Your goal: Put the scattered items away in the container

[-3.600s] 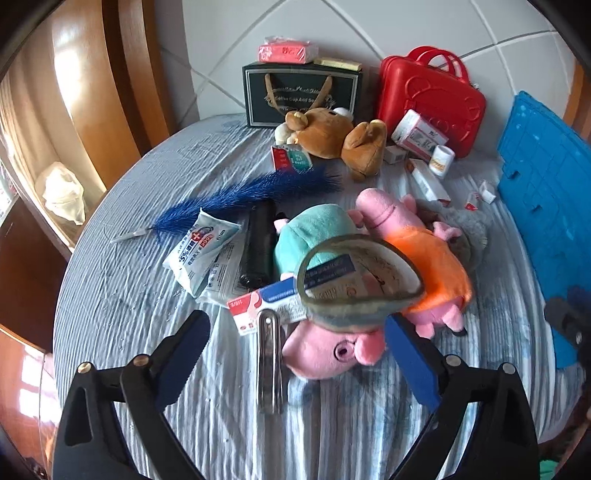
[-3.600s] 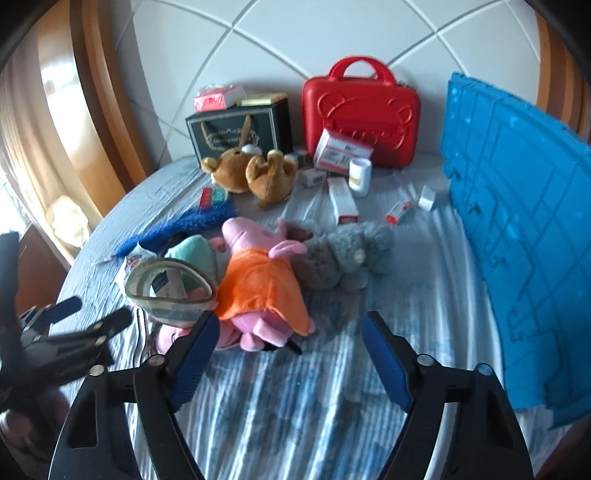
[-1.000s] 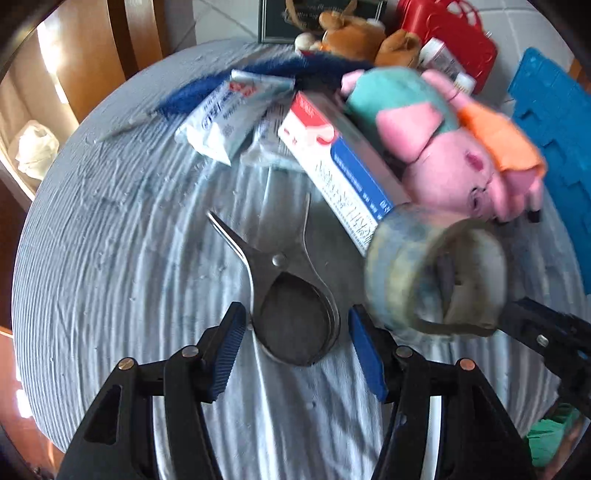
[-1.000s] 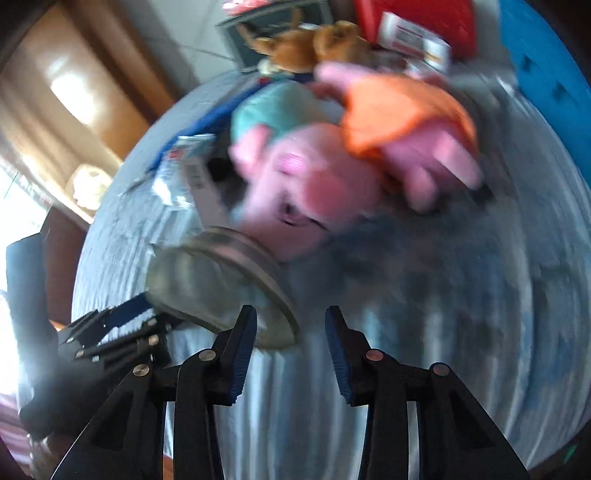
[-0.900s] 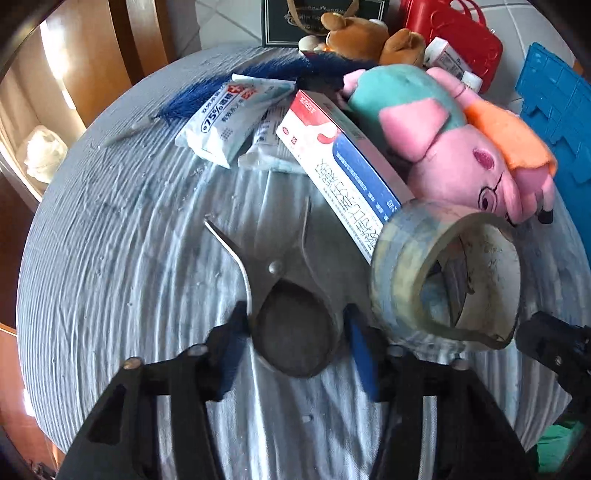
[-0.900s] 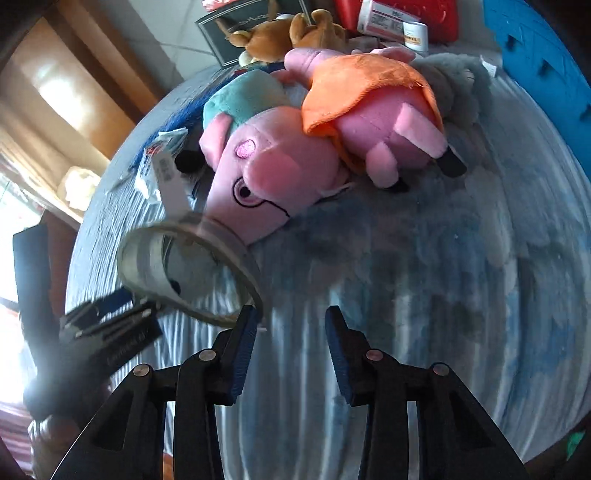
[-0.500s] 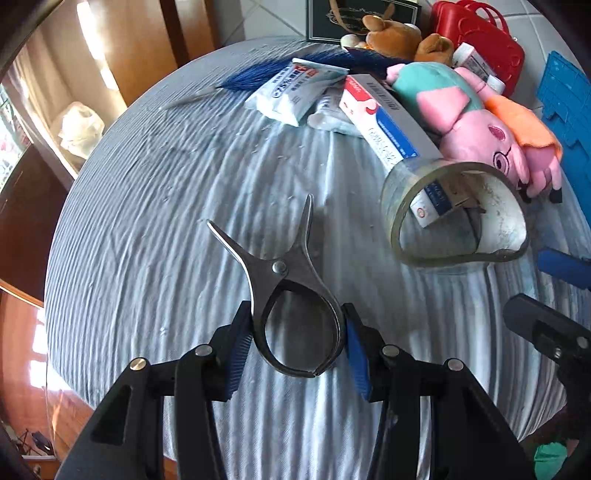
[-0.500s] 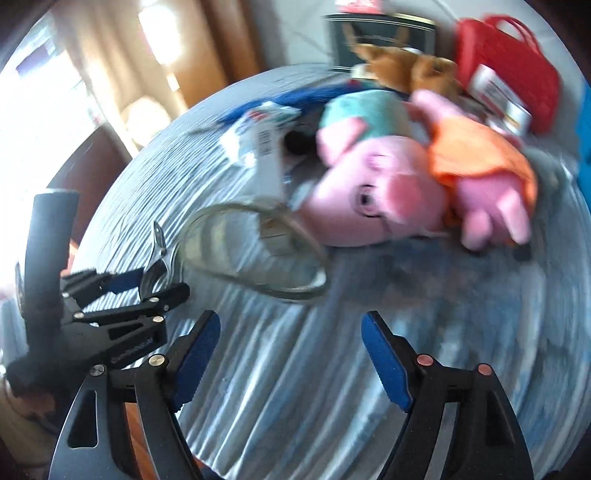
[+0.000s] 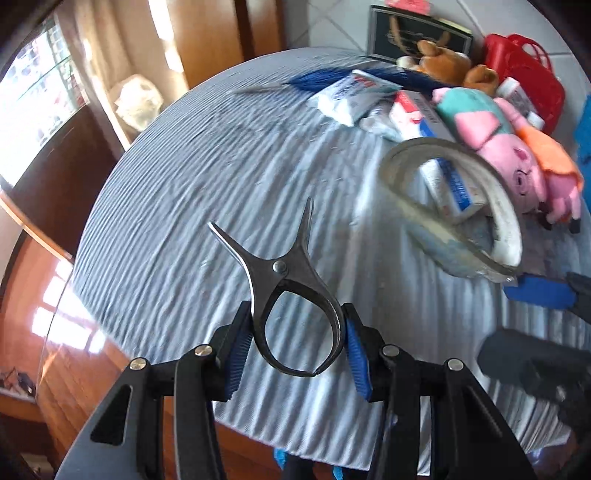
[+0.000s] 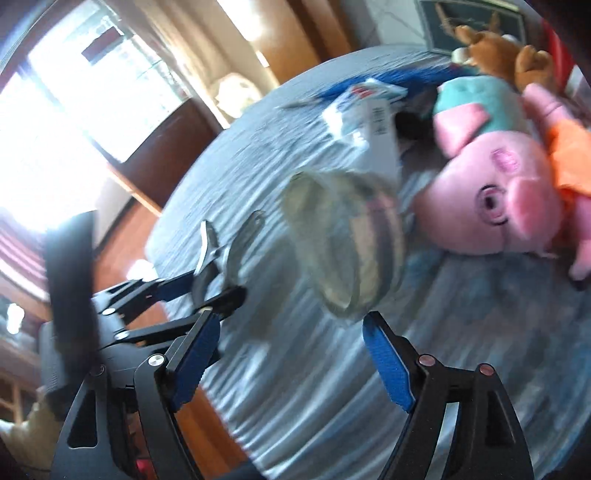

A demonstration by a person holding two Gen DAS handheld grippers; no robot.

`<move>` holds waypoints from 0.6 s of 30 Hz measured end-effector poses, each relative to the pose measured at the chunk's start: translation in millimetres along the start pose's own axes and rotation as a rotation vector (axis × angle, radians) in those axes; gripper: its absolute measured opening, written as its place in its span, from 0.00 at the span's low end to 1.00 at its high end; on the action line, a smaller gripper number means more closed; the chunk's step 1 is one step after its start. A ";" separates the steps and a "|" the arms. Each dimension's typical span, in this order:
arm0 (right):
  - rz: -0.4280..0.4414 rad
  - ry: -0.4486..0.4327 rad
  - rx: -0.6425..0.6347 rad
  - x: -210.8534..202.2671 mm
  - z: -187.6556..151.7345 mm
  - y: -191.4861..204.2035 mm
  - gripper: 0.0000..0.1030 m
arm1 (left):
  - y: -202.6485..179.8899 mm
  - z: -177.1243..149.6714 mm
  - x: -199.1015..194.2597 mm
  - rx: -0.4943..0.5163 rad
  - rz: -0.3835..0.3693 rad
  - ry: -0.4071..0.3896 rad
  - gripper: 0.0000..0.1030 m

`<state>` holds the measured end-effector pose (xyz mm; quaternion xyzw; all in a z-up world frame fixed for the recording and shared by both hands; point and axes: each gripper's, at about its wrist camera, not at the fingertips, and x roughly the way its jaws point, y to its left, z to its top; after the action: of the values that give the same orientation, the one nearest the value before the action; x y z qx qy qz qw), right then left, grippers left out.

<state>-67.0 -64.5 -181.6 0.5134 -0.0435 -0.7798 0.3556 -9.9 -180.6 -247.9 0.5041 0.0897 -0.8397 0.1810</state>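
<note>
My left gripper (image 9: 297, 343) is shut on the loop of a steel clamp-shaped tool (image 9: 291, 295) and holds it above the striped tablecloth (image 9: 207, 192); it also shows in the right wrist view (image 10: 218, 254). My right gripper (image 10: 291, 343) is open, its jaws wide apart just short of a large tape roll (image 10: 343, 243). The tape roll (image 9: 454, 210) lies partly over a toothpaste box (image 9: 432, 129). The right gripper's blue pad (image 9: 535, 293) shows beside the roll in the left wrist view. Whether it touches the roll is blurred.
Pink pig plush toys (image 9: 517, 158) (image 10: 491, 210), a wipes pack (image 9: 354, 96), a blue brush (image 9: 325, 75), a brown plush (image 9: 450, 66), a red case (image 9: 524, 70) and a dark gift bag (image 9: 402, 31) lie at the back. The table edge (image 9: 122, 354) runs close at the left.
My left gripper has lifted the steel tool and drawn back toward the table's near left edge. My right gripper has opened and swung left, toward the tape roll.
</note>
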 end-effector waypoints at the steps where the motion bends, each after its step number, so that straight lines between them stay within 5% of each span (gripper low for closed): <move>1: -0.044 -0.003 -0.022 -1.1 -0.3 3.9 0.79 | 0.1 1.0 -1.2 -0.006 -0.008 0.000 0.45; 4: -0.222 -0.056 -0.080 -5.8 2.3 8.6 0.79 | -7.2 9.8 2.0 0.019 -0.005 -0.020 0.45; 8: -0.345 -0.080 -0.174 7.0 8.1 8.7 0.80 | -15.6 14.8 14.5 0.012 -0.027 -0.018 0.46; 18: -0.423 -0.139 -0.283 32.6 14.5 8.4 0.64 | -11.1 14.4 17.2 -0.020 -0.039 -0.068 0.45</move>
<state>-81.9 -94.6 -196.3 0.4012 0.1499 -0.8686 0.2493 -33.4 -178.9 -256.6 0.4714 0.1016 -0.8588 0.1727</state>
